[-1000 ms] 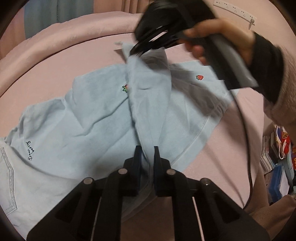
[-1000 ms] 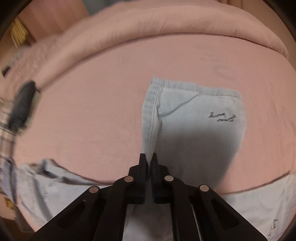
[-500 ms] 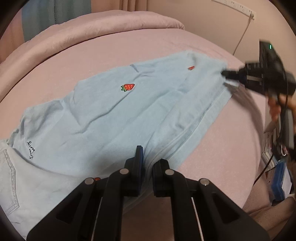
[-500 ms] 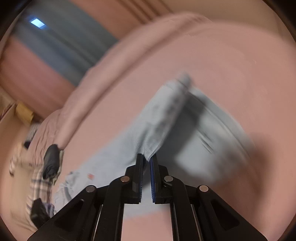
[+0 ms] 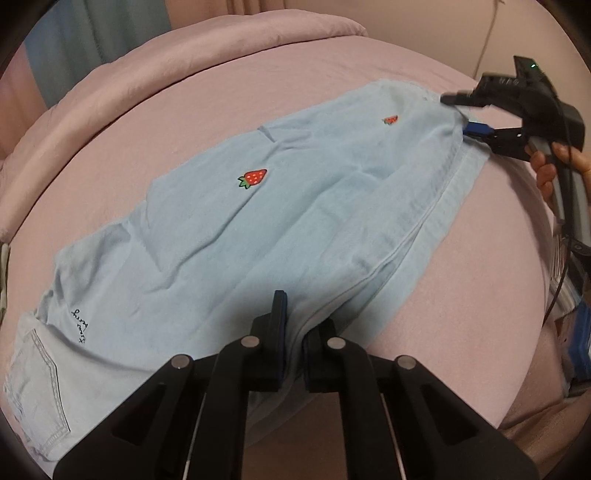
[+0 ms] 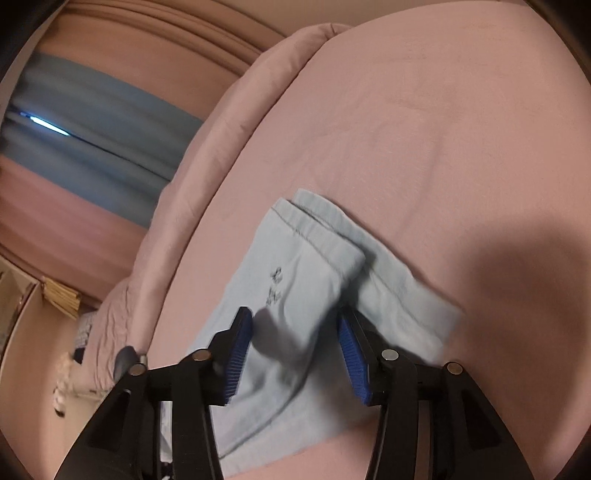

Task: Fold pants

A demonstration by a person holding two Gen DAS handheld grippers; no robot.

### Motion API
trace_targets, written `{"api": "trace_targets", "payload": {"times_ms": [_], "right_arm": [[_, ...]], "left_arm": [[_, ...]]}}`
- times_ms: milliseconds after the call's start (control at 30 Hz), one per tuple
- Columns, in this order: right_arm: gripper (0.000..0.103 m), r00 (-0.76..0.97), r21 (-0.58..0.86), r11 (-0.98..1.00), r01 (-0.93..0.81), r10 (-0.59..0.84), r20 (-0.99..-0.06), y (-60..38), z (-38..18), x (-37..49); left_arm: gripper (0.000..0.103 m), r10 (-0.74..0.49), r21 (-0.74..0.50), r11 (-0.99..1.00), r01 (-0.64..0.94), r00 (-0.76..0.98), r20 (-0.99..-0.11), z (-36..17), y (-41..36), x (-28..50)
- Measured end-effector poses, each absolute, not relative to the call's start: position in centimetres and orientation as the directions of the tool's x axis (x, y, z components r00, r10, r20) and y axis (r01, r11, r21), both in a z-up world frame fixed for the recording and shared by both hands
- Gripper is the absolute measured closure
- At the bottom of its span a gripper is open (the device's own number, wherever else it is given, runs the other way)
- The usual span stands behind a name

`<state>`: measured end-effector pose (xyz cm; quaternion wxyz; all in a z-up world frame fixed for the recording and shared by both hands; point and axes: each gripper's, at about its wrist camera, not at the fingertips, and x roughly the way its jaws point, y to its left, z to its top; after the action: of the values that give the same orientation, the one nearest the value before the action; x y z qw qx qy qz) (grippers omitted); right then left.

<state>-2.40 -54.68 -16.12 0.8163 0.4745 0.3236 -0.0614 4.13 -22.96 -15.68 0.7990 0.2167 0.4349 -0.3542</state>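
Note:
Light blue pants (image 5: pixel 258 229) with red strawberry patches (image 5: pixel 254 178) lie folded lengthwise on a pink bed (image 5: pixel 280 74). My left gripper (image 5: pixel 293 328) is slightly parted, with a fold of the pants' near edge still between its fingers. My right gripper (image 5: pixel 458 114) is at the far hem end, held by a hand, jaws open. In the right wrist view the right gripper (image 6: pixel 295 332) is wide open over the stacked leg hems (image 6: pixel 314 258), which lie flat on the bed.
A rolled pink duvet (image 5: pixel 155 66) runs along the far side of the bed. A wall with a cable (image 5: pixel 487 33) is at the far right. Books and clutter (image 5: pixel 576 321) stand beside the bed's right edge.
The right gripper carried the raised leg across, laid it out toward the far right, and opened, releasing the hem. The left gripper's jaws have parted slightly.

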Motion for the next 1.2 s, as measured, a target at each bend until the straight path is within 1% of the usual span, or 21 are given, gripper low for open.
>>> {"api": "trace_targets", "payload": {"times_ms": [67,200,300,400,467,567,600,633,667,700,733,767,800,833,900,967,1000,1033,1067,1167,1200], "right_arm": [[0.097,0.761,0.698,0.577,0.423,0.192,-0.62,-54.9,-15.7,-2.0],[0.099,0.809,0.68,0.626,0.381,0.13,-0.573,-55.5,-13.4,-4.6],[0.099,0.819,0.635,0.668,0.387,0.068,-0.57,-55.2,-12.4,-6.5],[0.098,0.775,0.592,0.672,0.445,0.042,-0.63,-55.5,-13.9,-6.5],[0.098,0.756,0.593,0.657,0.465,0.054,-0.653,-55.7,-15.1,-6.5],[0.098,0.726,0.572,0.659,0.488,0.057,-0.685,-55.9,-15.8,-6.5],[0.098,0.722,0.568,0.661,0.491,0.056,-0.69,-55.9,-15.5,-6.4],[0.097,0.717,0.56,0.662,0.499,0.048,-0.695,-56.0,-15.1,-6.5],[0.091,0.712,0.543,0.666,0.511,0.026,-0.702,-56.0,-14.6,-6.5],[0.075,0.703,0.512,0.677,0.529,-0.012,-0.711,-55.8,-14.2,-6.6],[0.062,0.689,0.454,0.695,0.557,-0.082,-0.72,-55.3,-13.4,-6.7],[0.042,0.676,0.406,0.705,0.582,-0.142,-0.723,-55.0,-12.6,-6.9],[0.039,0.671,0.35,0.718,0.602,-0.216,-0.709,-54.4,-11.5,-7.2],[0.039,0.678,0.319,0.737,0.596,-0.25,-0.691,-53.8,-10.7,-7.3],[0.039,0.686,0.263,0.781,0.567,-0.271,-0.675,-52.5,-9.4,-6.8],[0.04,0.721,0.256,0.86,0.442,-0.17,-0.672,-50.3,-8.5,-5.3],[0.049,0.737,0.282,0.887,0.365,-0.091,-0.669,-49.1,-8.3,-4.4],[0.056,0.751,0.339,0.909,0.244,0.044,-0.659,-47.2,-8.0,-3.2],[0.066,0.746,0.368,0.915,0.166,0.127,-0.653,-45.7,-8.0,-2.3],[0.079,0.694,0.324,0.946,-0.017,0.244,-0.677,-39.7,-8.0,0.2],[0.079,0.67,0.29,0.954,-0.082,0.268,-0.692,-37.5,-8.3,0.6]], "left_arm": [[0.097,-0.395,0.018,0.668,0.744,0.375,-0.839,-15.3,-22.2,4.0],[0.097,-0.433,-0.021,0.677,0.736,0.375,-0.82,-14.2,-21.9,4.1],[0.097,-0.429,0.007,0.652,0.758,0.377,-0.821,-14.3,-22.8,3.6],[0.097,-0.401,0.033,0.635,0.772,0.365,-0.84,-15.3,-23.5,3.3],[0.097,-0.401,0.021,0.637,0.77,0.355,-0.845,-15.7,-23.5,3.5],[0.093,-0.411,-0.013,0.649,0.76,0.337,-0.847,-15.6,-23.1,4.0],[0.09,-0.412,-0.016,0.652,0.758,0.336,-0.847,-15.4,-22.9,4.0],[0.084,-0.409,-0.013,0.654,0.757,0.339,-0.847,-15.2,-22.7,3.9],[0.08,-0.406,-0.004,0.658,0.753,0.35,-0.844,-14.9,-21.7,3.3],[0.071,-0.409,-0.004,0.661,0.75,0.356,-0.84,-14.5,-21.4,3.1],[0.067,-0.427,-0.023,0.66,0.751,0.349,-0.835,-14.1,-20.9,3.0],[0.067,-0.462,-0.063,0.656,0.752,0.334,-0.822,-13.5,-20.1,2.6],[0.063,-0.49,-0.096,0.654,0.75,0.324,-0.81,-12.9,-19.3,2.4],[0.058,-0.519,-0.126,0.655,0.745,0.322,-0.792,-12.2,-18.2,2.3],[0.053,-0.54,-0.148,0.672,0.725,0.343,-0.769,-11.4,-16.9,2.6],[0.052,-0.528,-0.16,0.718,0.678,0.381,-0.759,-11.1,-15.4,3.6],[0.052,-0.514,-0.165,0.743,0.649,0.396,-0.761,-11.3,-14.8,4.2],[0.053,-0.501,-0.173,0.766,0.619,0.406,-0.765,-11.5,-14.3,4.8],[0.053,-0.484,-0.179,0.79,0.587,0.416,-0.77,-12.0,-13.9,5.3],[0.054,-0.402,-0.136,0.848,0.512,0.455,-0.795,-13.6,-12.8,6.6],[0.054,-0.391,-0.14,0.856,0.497,0.448,-0.804,-14.2,-12.4,6.7]]}}
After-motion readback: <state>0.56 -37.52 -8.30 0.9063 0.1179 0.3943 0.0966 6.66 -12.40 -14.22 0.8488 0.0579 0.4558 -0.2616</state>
